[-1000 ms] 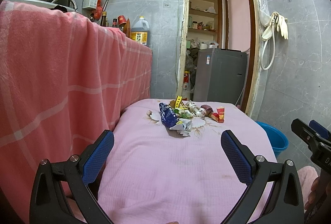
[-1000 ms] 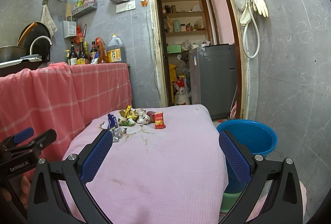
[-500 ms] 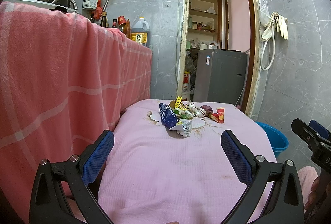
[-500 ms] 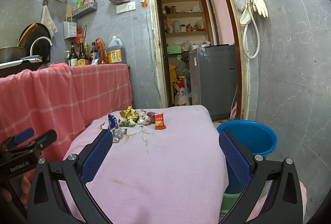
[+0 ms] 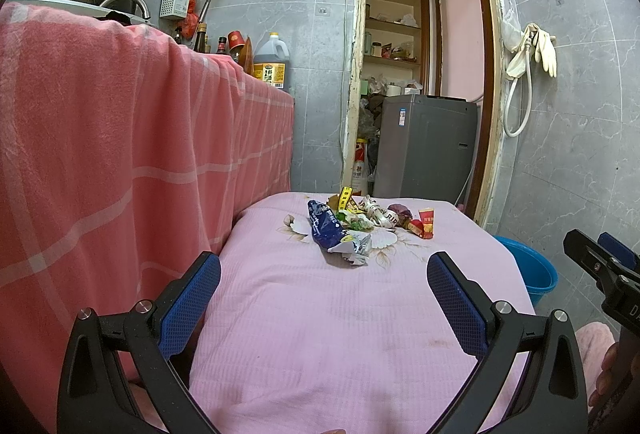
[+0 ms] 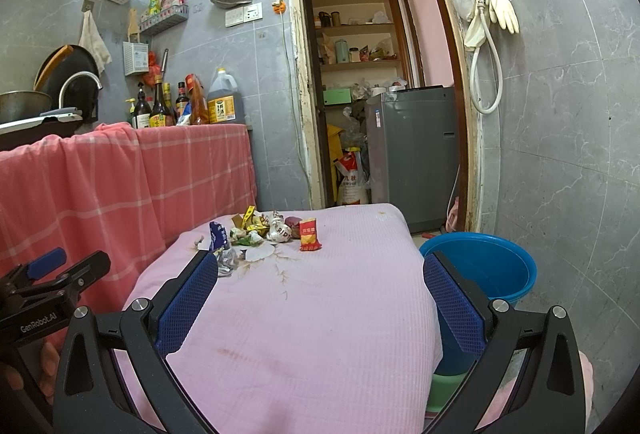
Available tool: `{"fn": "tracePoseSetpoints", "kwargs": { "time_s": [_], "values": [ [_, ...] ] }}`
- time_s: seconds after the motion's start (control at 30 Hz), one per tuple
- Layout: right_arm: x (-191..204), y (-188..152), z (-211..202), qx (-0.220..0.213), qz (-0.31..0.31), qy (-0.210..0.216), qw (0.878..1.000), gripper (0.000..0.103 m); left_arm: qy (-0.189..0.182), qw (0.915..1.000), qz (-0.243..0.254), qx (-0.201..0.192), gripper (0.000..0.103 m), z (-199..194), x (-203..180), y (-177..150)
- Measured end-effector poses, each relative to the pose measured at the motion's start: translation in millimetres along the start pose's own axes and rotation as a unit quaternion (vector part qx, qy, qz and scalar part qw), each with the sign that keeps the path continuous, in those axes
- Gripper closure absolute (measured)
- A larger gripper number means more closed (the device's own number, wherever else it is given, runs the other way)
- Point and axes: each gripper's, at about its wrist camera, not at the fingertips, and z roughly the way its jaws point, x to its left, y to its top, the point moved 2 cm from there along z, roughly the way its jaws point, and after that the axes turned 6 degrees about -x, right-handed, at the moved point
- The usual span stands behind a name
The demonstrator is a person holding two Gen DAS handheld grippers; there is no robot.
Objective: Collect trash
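Note:
A heap of trash [image 5: 360, 222] lies at the far end of a pink-covered table [image 5: 340, 334]: a blue crumpled wrapper [image 5: 325, 226], a white crumpled wrapper [image 5: 380, 216], a yellow strip and a red packet [image 5: 426, 226]. In the right wrist view the red packet [image 6: 310, 234] stands at the right of the trash heap [image 6: 256, 230]. My left gripper [image 5: 322, 298] is open and empty, well short of the heap. My right gripper [image 6: 320, 298] is also open and empty, over the near half of the table. A blue bucket [image 6: 486, 270] stands on the floor right of the table.
A pink checked cloth [image 5: 120, 153] hangs over the counter on the left, with bottles and a sink above. A doorway at the back opens onto a grey appliance [image 5: 426, 145]. A green basin [image 6: 444, 390] sits under the bucket. A person's hand [image 6: 24, 370] holds the left gripper.

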Motion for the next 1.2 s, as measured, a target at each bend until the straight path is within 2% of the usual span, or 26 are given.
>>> {"fn": "tracePoseSetpoints", "kwargs": {
  "time_s": [0.67, 0.93, 1.2],
  "values": [
    [2.9, 6.5, 4.1, 0.002, -0.001, 0.001, 1.0, 0.0, 0.009, 0.9999, -0.004, 0.008, 0.002, 8.1, 3.4, -1.0],
    [0.9, 13.3, 53.3, 0.018, -0.02, 0.021, 0.999, 0.0, 0.035, 0.9986, -0.015, 0.035, 0.002, 53.4, 7.9, 8.5],
    [-13.4, 18.1, 120.9, 0.041, -0.02, 0.04, 0.998, 0.0, 0.016, 0.9952, -0.056, 0.079, 0.002, 125.4, 20.1, 18.6]
  ]
}}
